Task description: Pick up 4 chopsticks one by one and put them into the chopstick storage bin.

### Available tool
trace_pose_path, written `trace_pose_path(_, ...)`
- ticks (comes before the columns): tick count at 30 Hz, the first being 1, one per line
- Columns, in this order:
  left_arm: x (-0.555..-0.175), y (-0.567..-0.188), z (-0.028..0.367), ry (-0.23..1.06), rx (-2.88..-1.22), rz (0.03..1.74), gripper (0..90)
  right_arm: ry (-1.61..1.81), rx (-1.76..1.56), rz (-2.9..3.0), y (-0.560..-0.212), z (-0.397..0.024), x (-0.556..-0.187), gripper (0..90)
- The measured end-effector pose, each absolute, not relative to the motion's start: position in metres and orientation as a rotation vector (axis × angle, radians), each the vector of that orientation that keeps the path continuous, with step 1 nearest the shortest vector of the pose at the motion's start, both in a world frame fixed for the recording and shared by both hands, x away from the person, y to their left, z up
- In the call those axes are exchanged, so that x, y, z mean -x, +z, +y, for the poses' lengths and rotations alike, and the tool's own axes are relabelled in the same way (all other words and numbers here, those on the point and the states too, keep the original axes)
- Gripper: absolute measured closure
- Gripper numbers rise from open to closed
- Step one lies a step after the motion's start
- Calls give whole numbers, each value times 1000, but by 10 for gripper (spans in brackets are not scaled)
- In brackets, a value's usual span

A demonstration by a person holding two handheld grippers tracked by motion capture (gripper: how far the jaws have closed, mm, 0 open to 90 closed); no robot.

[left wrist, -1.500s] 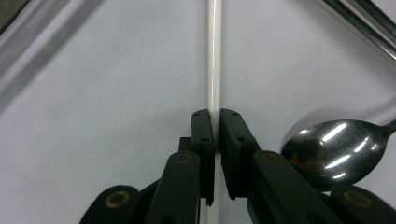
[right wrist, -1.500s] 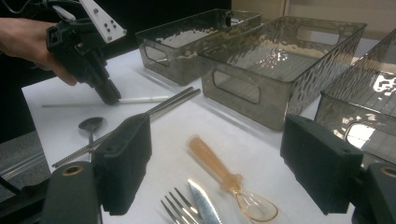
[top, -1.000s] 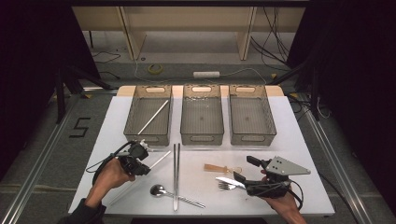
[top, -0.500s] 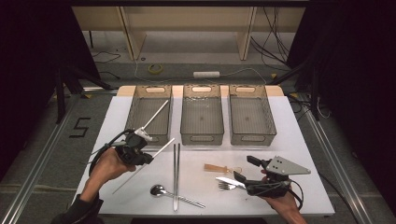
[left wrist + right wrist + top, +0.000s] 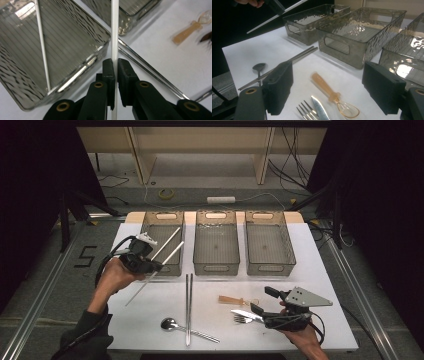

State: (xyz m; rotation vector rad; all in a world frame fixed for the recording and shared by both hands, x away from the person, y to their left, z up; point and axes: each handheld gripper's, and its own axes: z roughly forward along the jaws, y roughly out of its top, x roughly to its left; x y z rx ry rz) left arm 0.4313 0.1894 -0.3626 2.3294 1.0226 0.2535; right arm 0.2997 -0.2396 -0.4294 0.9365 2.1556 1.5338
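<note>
Left gripper (image 5: 150, 266): jaws pinched tight on a white chopstick (image 5: 114, 30), held off the bench (image 5: 310, 270), slanting up over the leftmost bin (image 5: 162, 242), where a second white chopstick (image 5: 42, 45) lies. Right gripper (image 5: 261, 302): jaws wide apart, holding nothing; fork (image 5: 305, 112), knife (image 5: 320, 108) and amber spoon (image 5: 329, 93) just ahead.

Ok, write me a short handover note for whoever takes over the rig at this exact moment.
Left gripper: shut on a white chopstick, held in the air at the left bin.
Right gripper: open, low over the table near the fork, the knife and the clear spoon.
Done: one white chopstick leans in the left bin.
Left: drop the held one; the metal chopsticks and the metal spoon lie unsorted.
</note>
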Motion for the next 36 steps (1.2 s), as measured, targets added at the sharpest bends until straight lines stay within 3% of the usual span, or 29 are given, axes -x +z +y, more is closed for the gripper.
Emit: trace_pose_path(36,-527,-334,208,418,-2143,1205,842,1537,-932,2162,-430,-240,-300,259)
